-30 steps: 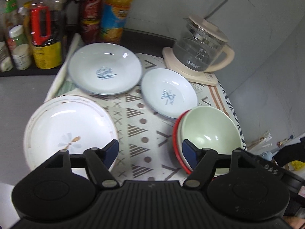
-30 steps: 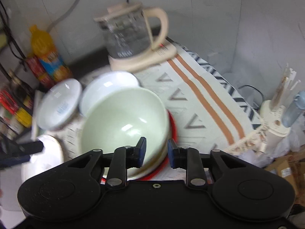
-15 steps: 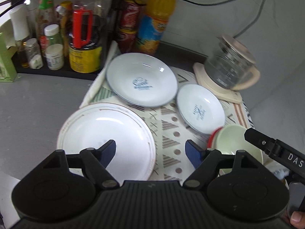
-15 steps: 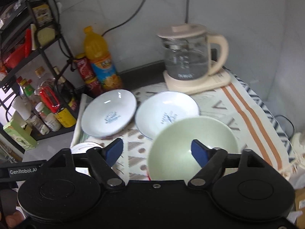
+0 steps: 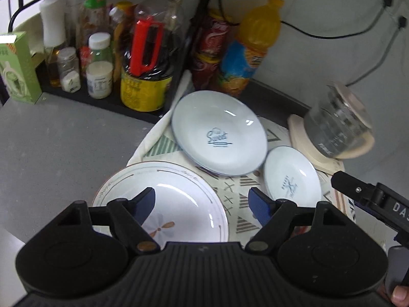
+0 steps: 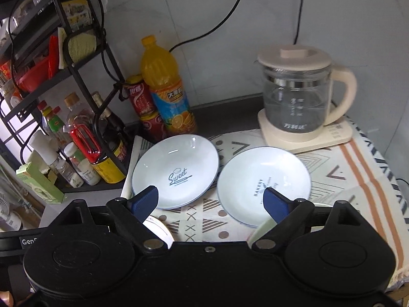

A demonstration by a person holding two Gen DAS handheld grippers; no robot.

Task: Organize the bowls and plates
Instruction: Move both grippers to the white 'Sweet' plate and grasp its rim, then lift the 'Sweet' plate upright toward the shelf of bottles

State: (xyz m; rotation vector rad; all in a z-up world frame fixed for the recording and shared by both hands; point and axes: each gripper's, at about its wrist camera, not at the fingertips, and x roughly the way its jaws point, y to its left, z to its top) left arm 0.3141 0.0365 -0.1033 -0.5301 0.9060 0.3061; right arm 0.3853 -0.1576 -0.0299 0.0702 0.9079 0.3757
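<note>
A big white flower-print plate [image 5: 179, 199] lies on the patterned cloth [image 5: 242, 220], right under my left gripper [image 5: 202, 200], which hangs open and empty above it. Behind it sit a pale blue "Sweet" plate [image 5: 217, 133] [image 6: 176, 171] and a smaller "Bakery" plate [image 5: 291, 181] [image 6: 263, 179]. My right gripper [image 6: 211, 200] hovers in front of these two plates; its jaws are opening with nothing between them. Only a sliver of the green bowl's rim [image 6: 258, 230] shows below its right finger. The right gripper's finger [image 5: 358, 192] pokes in from the right edge of the left wrist view.
A glass kettle [image 6: 296, 102] on a cream base stands at the back right of the cloth. An orange juice bottle [image 6: 163, 87], red cans [image 6: 139, 97] and a black rack of sauce bottles [image 6: 84, 138] line the back left. Bare grey countertop [image 5: 64, 148] lies left of the cloth.
My right gripper let go of the green bowl's rim, opened wide and drew back. My left gripper shifted left, from beside the bowl to over the big white plate.
</note>
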